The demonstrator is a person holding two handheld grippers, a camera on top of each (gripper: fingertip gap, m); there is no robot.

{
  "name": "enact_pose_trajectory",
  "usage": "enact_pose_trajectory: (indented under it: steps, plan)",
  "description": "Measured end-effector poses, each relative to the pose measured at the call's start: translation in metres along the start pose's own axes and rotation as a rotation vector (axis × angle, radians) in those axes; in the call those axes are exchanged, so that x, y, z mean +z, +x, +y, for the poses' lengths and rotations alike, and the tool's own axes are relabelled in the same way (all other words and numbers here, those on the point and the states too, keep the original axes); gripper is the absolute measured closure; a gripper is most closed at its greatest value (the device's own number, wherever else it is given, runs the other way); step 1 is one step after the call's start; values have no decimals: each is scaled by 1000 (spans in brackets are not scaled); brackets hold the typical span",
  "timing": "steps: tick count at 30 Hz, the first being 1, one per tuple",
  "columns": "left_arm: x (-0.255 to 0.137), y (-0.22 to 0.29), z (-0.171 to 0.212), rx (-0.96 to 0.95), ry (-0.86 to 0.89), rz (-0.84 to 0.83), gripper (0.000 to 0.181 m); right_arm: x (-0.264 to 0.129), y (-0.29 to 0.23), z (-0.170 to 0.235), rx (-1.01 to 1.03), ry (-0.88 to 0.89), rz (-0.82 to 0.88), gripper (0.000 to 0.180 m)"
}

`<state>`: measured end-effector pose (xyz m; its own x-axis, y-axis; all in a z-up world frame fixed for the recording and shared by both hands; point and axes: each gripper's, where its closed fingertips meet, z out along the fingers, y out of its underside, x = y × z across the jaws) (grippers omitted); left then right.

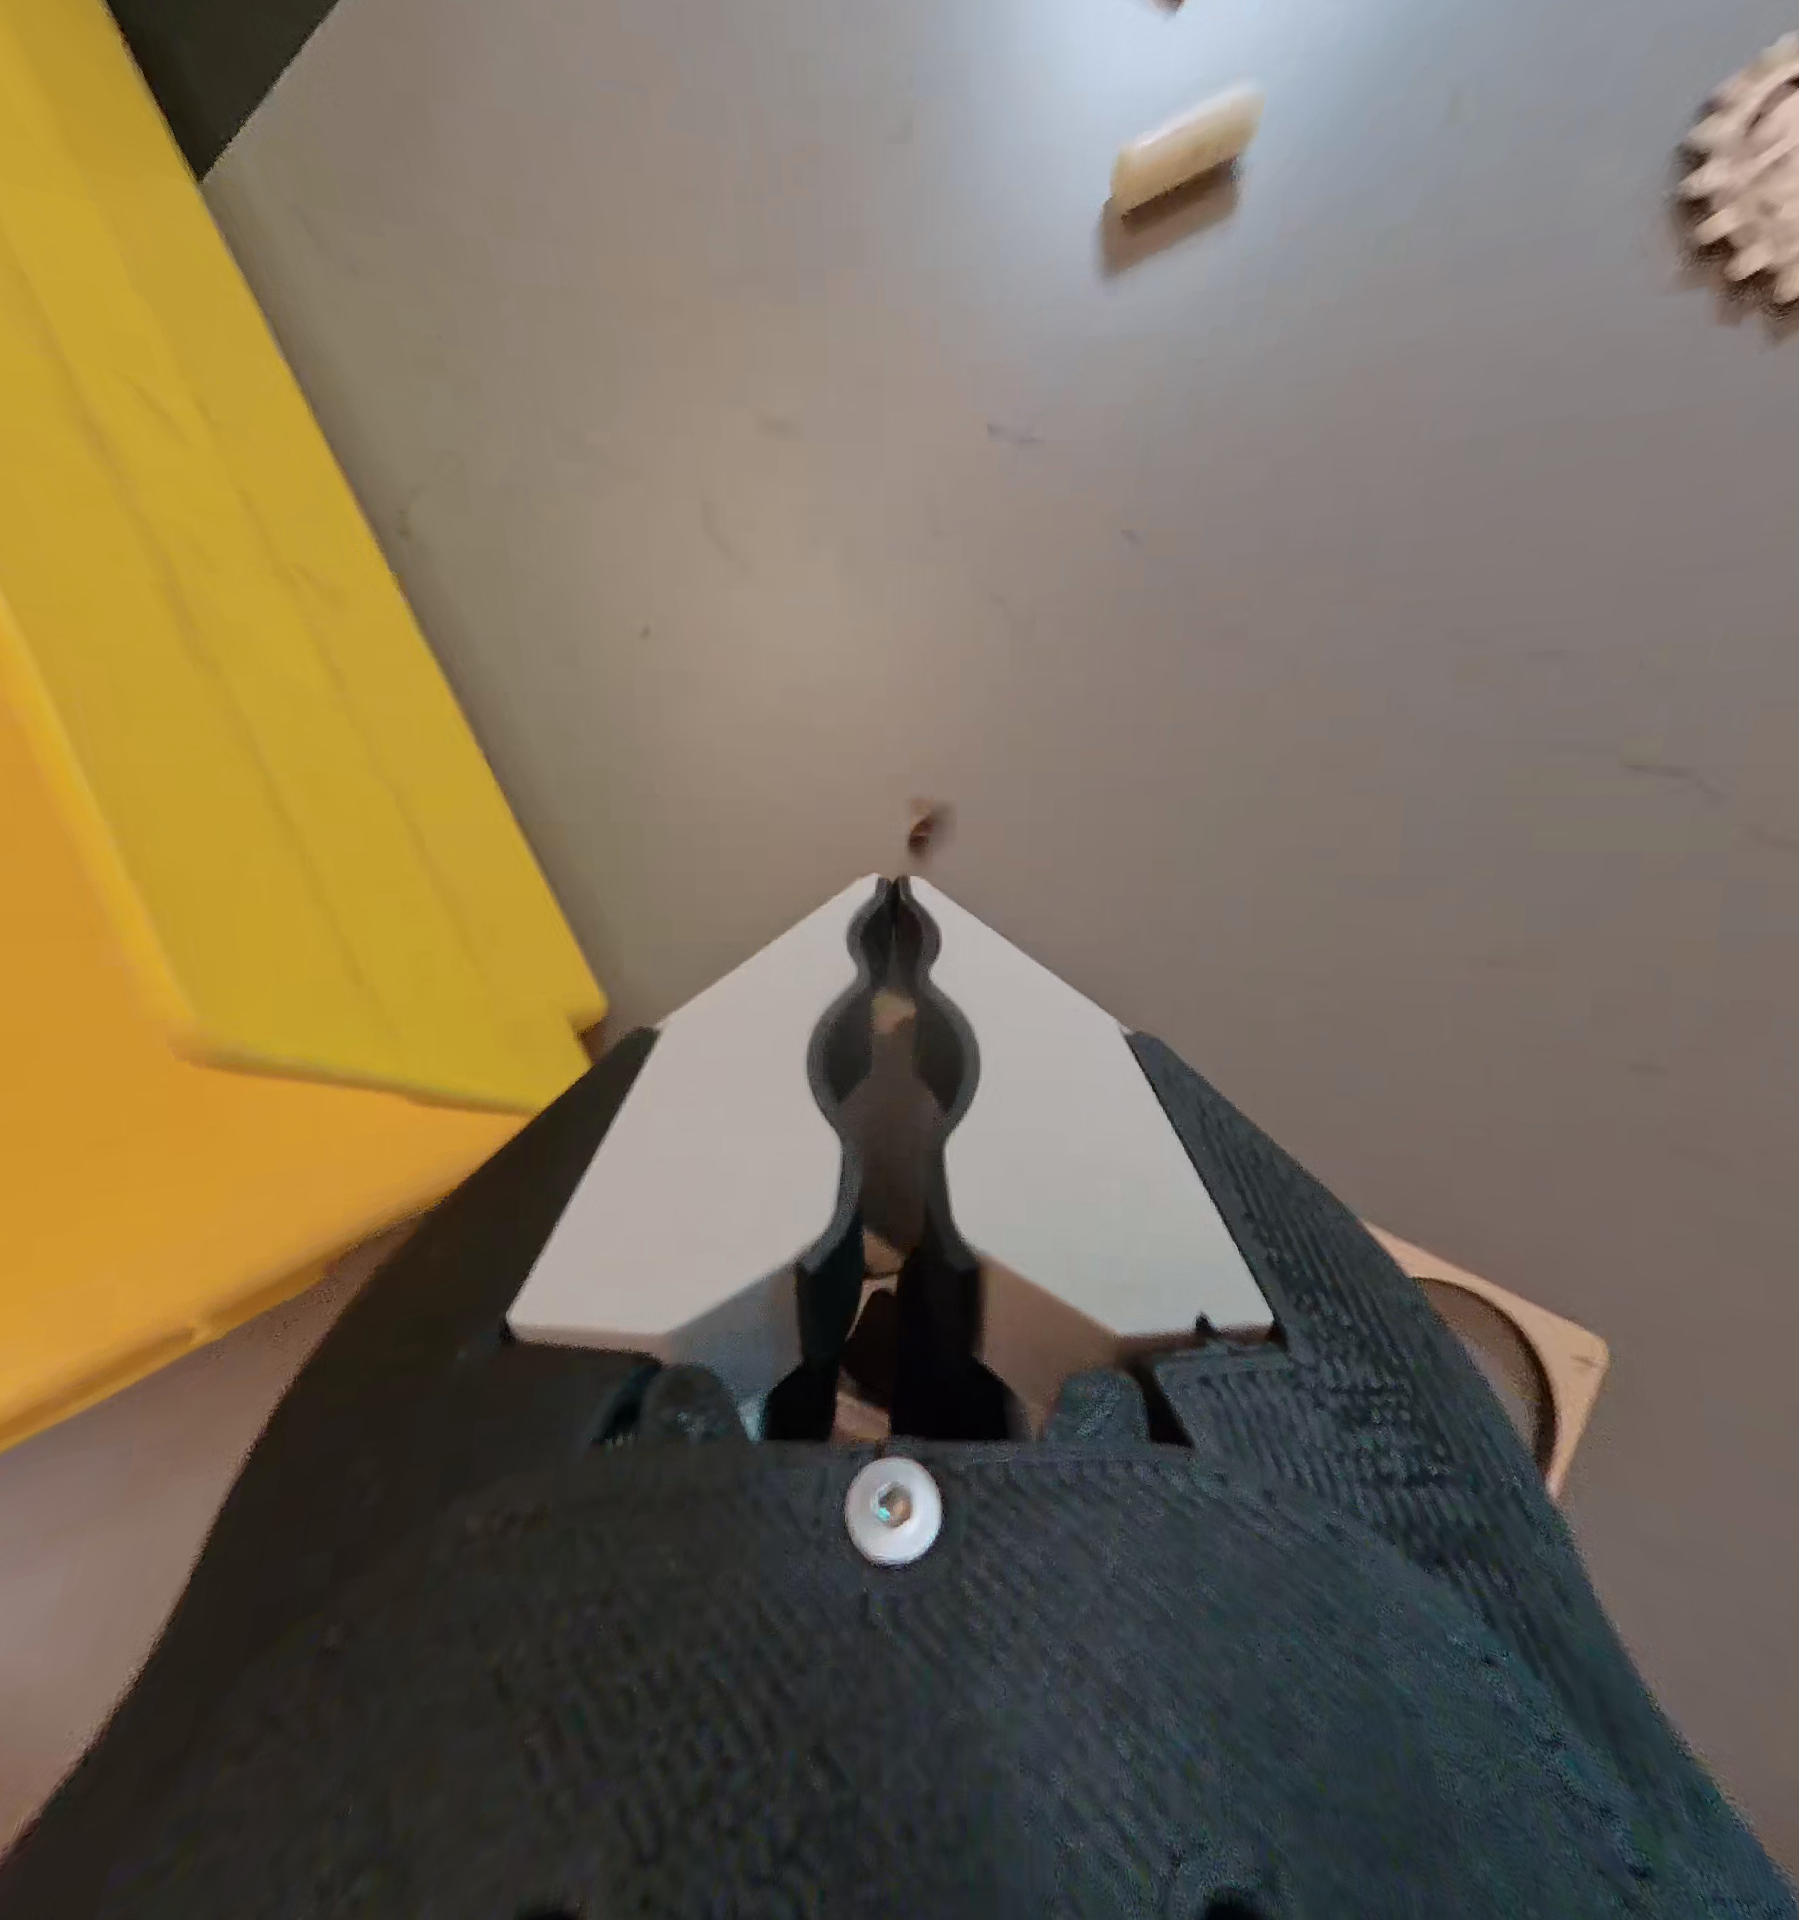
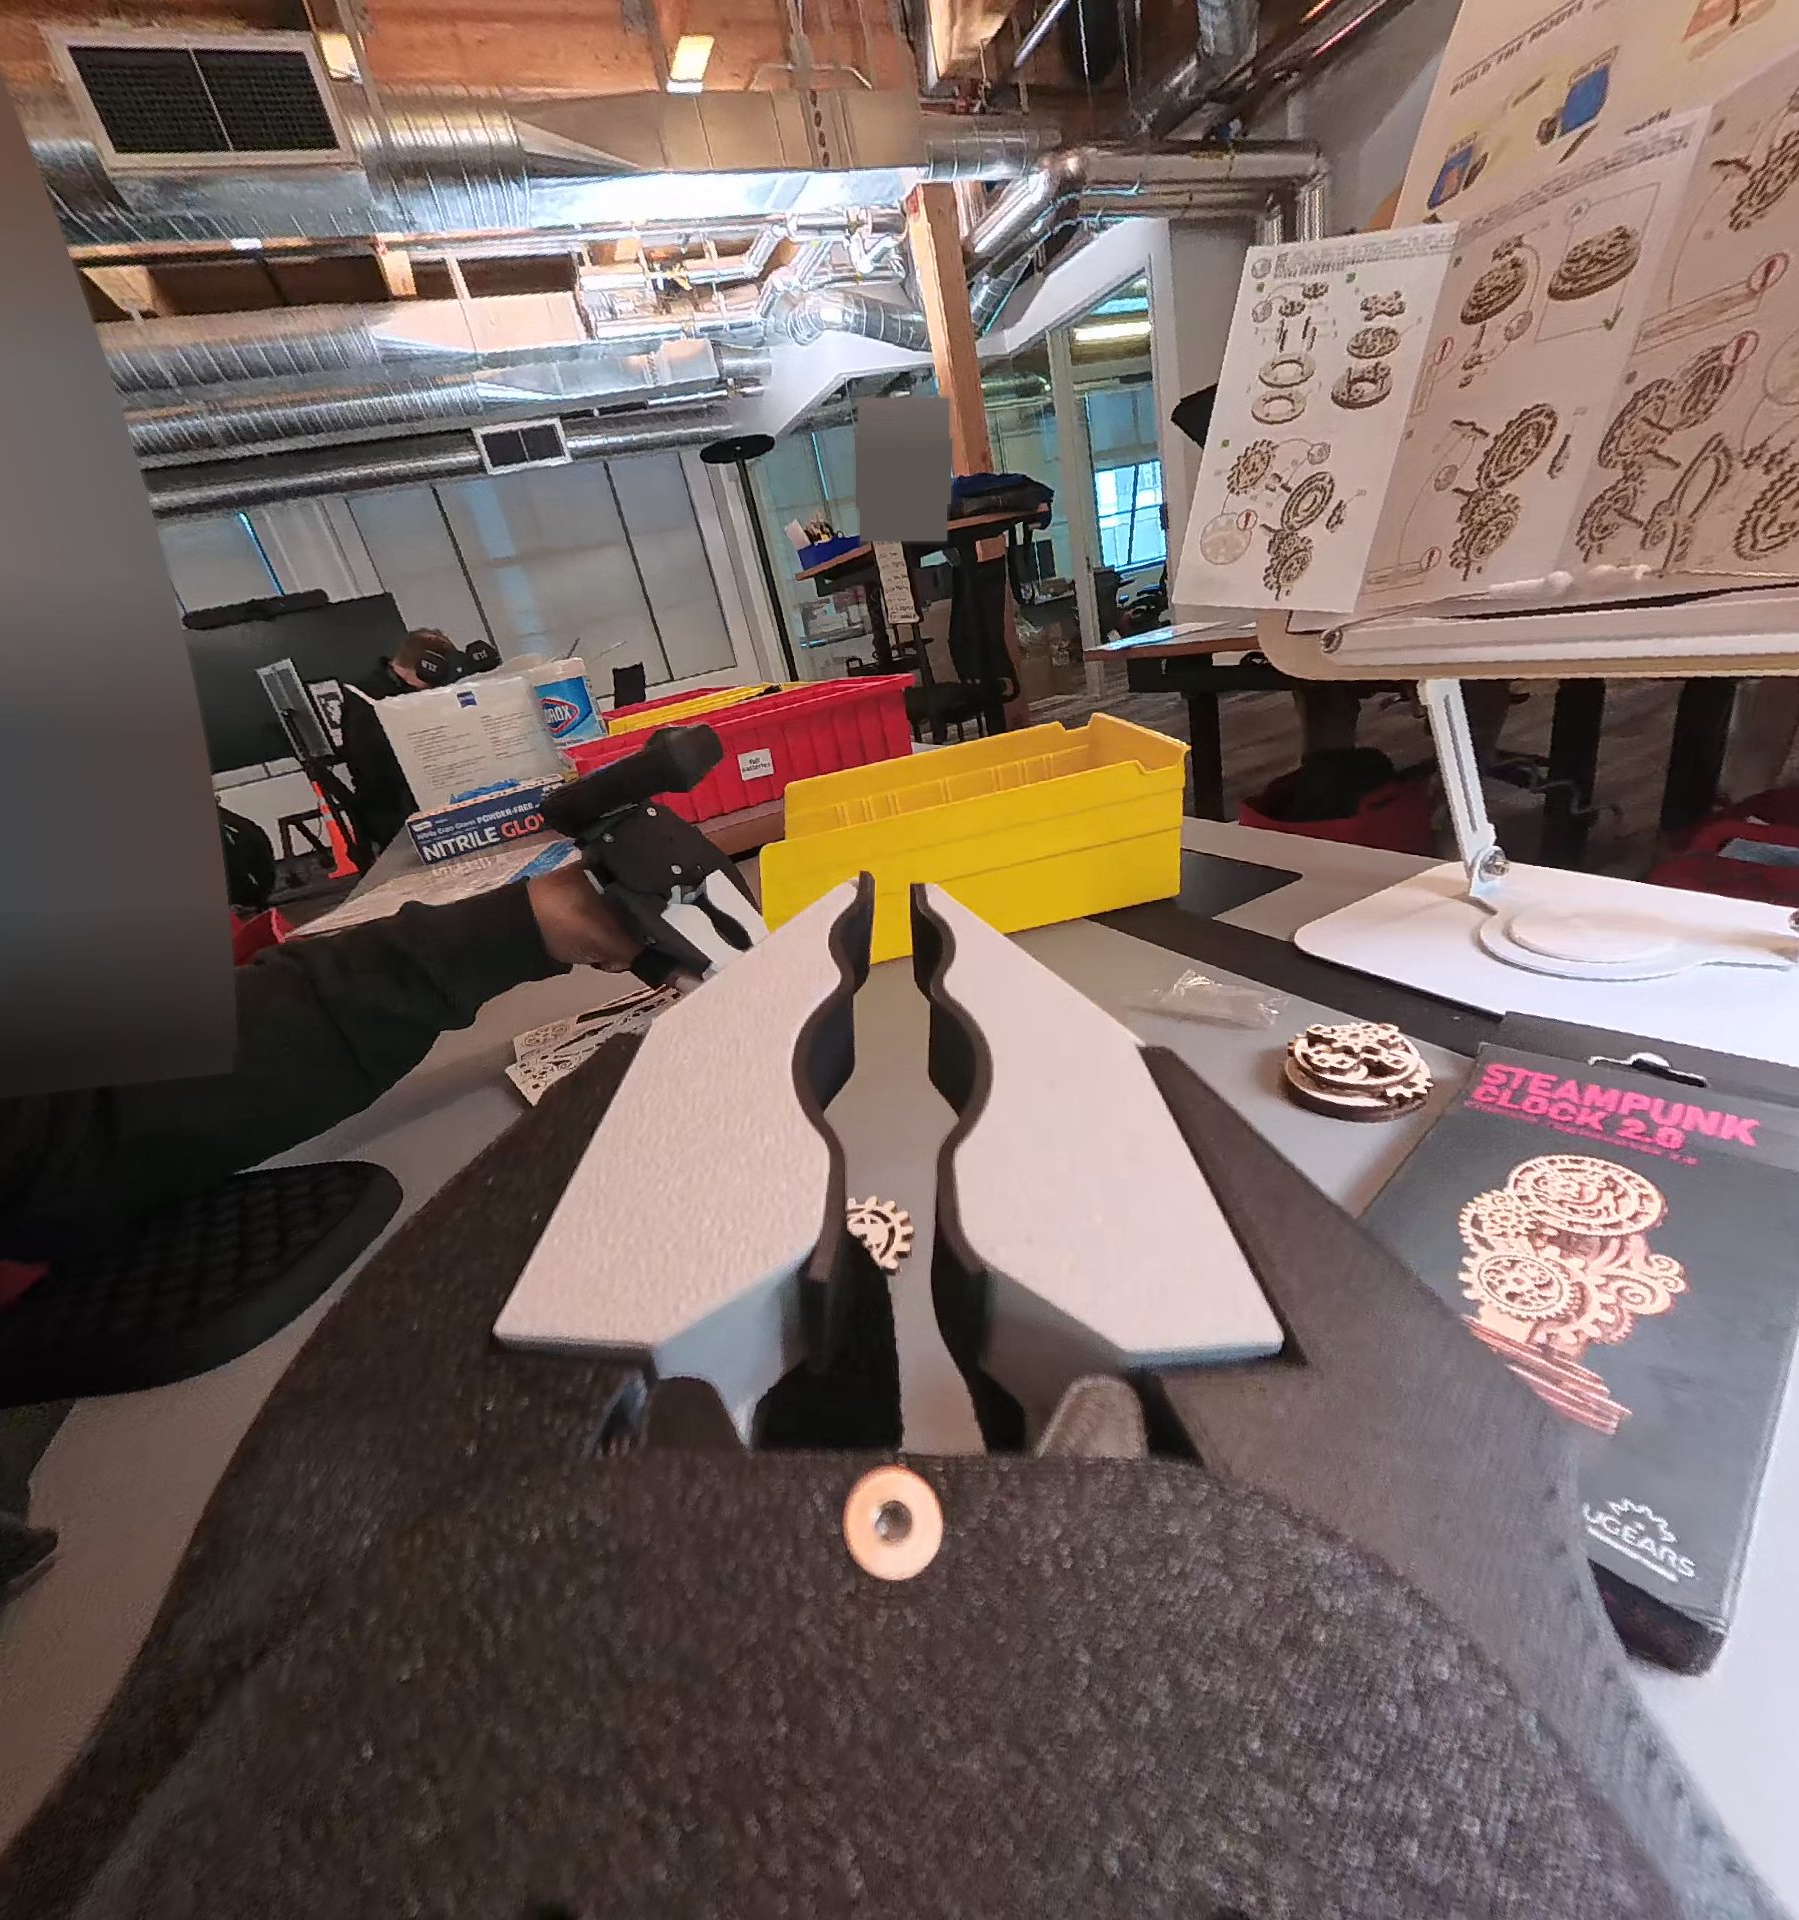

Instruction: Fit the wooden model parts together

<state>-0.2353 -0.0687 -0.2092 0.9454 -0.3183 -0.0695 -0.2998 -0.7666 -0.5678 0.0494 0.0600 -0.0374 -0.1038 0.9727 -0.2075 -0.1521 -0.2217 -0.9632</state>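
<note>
Wooden model parts are mostly loose — assembly looks barely started, judging from how they lie.

Left wrist view: left gripper (image 1: 895, 885) has its tips pressed together, nothing visibly pinched at the tips; something tan shows deeper in the throat, can't tell what. It points down at the grey table (image 1: 1082, 623). Ahead and to the right of the tips lie a pale dowel (image 1: 1186, 151) and, further right at the frame edge, a blurred gear disc (image 1: 1778, 197), well apart from each other. A flat wooden sheet with a round cut-out (image 1: 1497, 1351) sticks out under the gripper's right side. Yellow bin (image 1: 199, 623) runs along the left.

Right wrist view: right gripper (image 2: 893, 896) is spread, holding nothing. A small wooden gear (image 2: 879, 1231) lies on the table in the gap between its fingers, low down near the base, untouched. To the right of the gripper sits a stacked gear sub-assembly (image 2: 1357, 1068) — the only joined piece I can see. Nearer right is the dark kit box (image 2: 1601, 1299); above it the instruction sheets (image 2: 1497, 395) on a stand.

Only this view shows the sub-assembly, the instructions and the left gripper from outside, held in a hand (image 2: 583, 925) over fretwork sheets (image 2: 583, 1029). Only the left view shows the dowel.
</note>
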Motion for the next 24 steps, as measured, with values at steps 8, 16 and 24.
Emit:
enact_pose_trajectory:
  steps: [8,16,24]
  plan:
    - [-17,47,-53,-21,291,193,181,9,-12,17,-48,-71,-32,175]
    - [27,61,-47,-6,107,159,156,13,-28,24,-106,-113,-69,176]
    - [37,68,-58,-30,128,162,171,13,-29,25,-104,-116,-74,177]
